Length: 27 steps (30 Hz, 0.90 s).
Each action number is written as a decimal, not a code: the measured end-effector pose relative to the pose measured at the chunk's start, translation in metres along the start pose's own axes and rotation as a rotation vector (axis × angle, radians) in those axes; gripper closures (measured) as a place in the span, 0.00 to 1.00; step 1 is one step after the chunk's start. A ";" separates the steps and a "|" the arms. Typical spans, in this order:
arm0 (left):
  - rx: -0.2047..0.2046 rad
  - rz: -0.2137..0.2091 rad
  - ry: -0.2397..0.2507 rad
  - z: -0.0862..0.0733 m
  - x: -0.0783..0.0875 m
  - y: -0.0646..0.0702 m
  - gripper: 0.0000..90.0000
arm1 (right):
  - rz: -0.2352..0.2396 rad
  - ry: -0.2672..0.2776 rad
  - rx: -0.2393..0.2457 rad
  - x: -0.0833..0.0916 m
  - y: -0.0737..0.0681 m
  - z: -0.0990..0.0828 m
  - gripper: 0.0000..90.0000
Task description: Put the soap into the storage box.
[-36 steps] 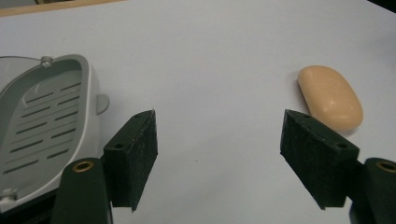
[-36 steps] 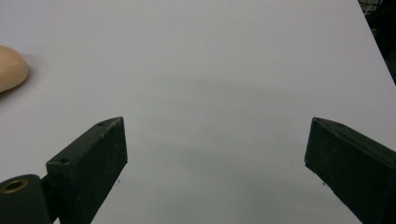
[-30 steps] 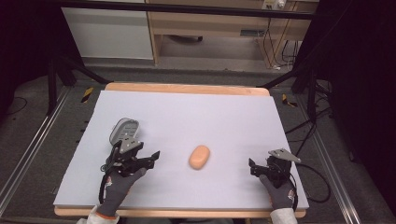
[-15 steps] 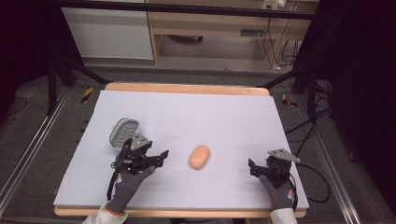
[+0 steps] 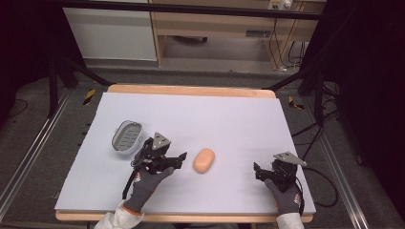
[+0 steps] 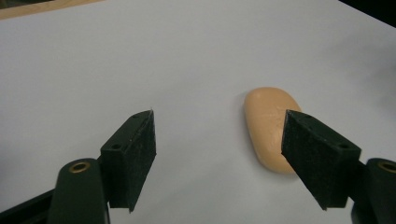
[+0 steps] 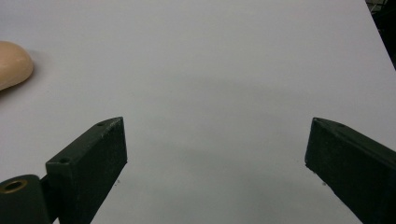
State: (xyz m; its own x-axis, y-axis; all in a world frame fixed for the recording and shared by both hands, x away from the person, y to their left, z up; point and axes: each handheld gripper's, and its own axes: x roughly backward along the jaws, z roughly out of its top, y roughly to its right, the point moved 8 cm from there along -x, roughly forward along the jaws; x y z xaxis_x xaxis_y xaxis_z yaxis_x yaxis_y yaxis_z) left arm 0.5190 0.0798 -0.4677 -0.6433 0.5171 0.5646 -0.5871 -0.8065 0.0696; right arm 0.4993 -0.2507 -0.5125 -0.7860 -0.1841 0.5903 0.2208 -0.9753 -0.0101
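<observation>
Peach soap bar (image 5: 204, 160) flat on the tabletop (image 5: 229, 119), long axis running away, just right of the left tongs (image 5: 173, 160). Both tongs spread, empty; right tongs (image 5: 258, 171) well apart.

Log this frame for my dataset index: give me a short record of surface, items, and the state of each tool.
surface: white sheet on a wooden table
items: peach oval soap-like bar; grey slotted dish
left tool: open, beside the bar, not touching
right tool: open, empty, resting apart from the bar
dish: empty, behind the left tool
</observation>
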 end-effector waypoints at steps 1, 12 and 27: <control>-0.006 -0.001 0.001 0.002 -0.002 0.003 0.28 | 0.001 -0.001 0.000 0.000 0.000 0.000 0.06; -0.038 -0.031 -0.009 0.012 -0.019 0.027 0.27 | -0.002 -0.009 0.015 -0.001 -0.001 -0.001 0.07; -0.062 -0.058 -0.048 0.011 -0.043 0.051 0.26 | 0.000 -0.009 0.005 0.000 0.000 -0.001 0.07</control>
State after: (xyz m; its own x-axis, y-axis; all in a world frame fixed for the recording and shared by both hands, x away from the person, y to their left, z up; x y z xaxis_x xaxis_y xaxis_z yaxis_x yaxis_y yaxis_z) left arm 0.5224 0.0136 -0.4796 -0.5839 0.5470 0.5998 -0.6532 -0.7553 0.0529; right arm 0.4993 -0.2504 -0.5132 -0.7810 -0.1826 0.5973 0.2233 -0.9747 -0.0061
